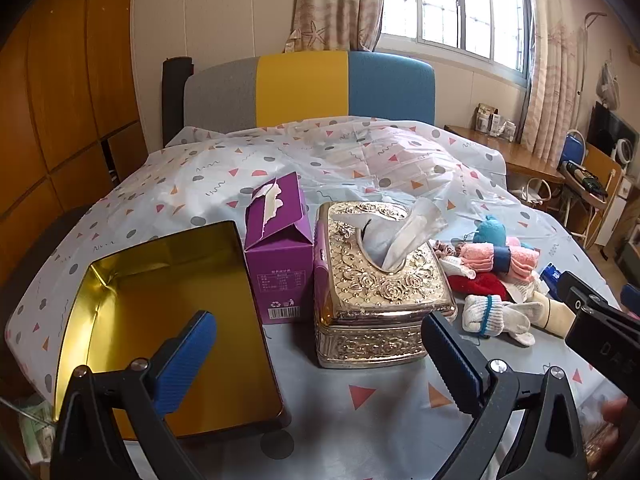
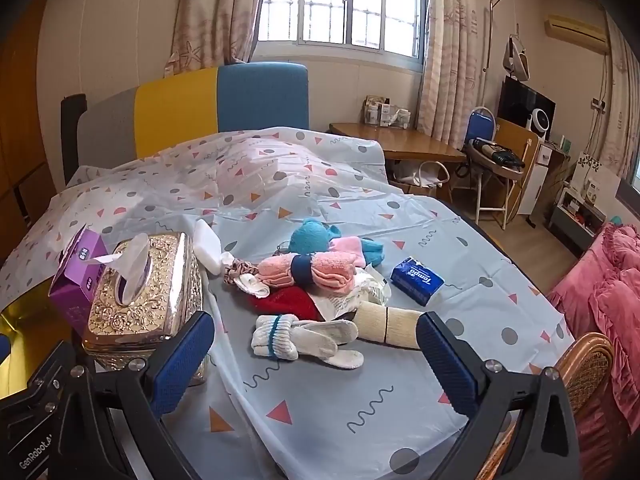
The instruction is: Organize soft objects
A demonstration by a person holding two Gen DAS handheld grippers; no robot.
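With both sets of jaws wide apart and empty, the white sock bundle (image 2: 304, 340) lies nearest on the worktop (image 2: 360, 420), likely light and squashy, best pinched across its blue-banded cuff.

Bright window (image 2: 344, 4) — curtains (image 2: 448, 52), wood desk (image 2: 400, 144).

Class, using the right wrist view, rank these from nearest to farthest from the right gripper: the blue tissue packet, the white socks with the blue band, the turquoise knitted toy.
From the right gripper, which is open and empty:
1. White socks, just ahead, near centre.
2. Blue tissue packet, farther back, to the right.
3. Turquoise knitted toy, at the pile's far end.
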